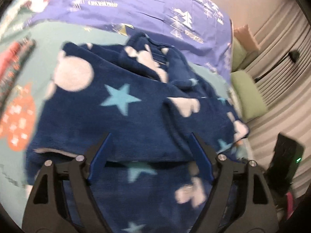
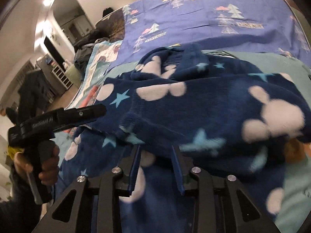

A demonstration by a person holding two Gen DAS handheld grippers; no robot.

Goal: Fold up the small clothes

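Left wrist view recorded left gripper (image 1: 150,137) spread wide over navy fleece garment with stars and white blobs (image 1: 116,101), lying on pale teal printed bedsheet (image 1: 48,36); right gripper (image 2: 156,148) part-open, fabric between fingers.

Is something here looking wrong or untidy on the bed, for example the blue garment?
Yes. The navy fleece garment is not flat: its far end is bunched into thick, uneven folds near the purple sheet. The left gripper stands open over its near edge. The right gripper is partly open at the fabric. Nothing looks torn or spilled.
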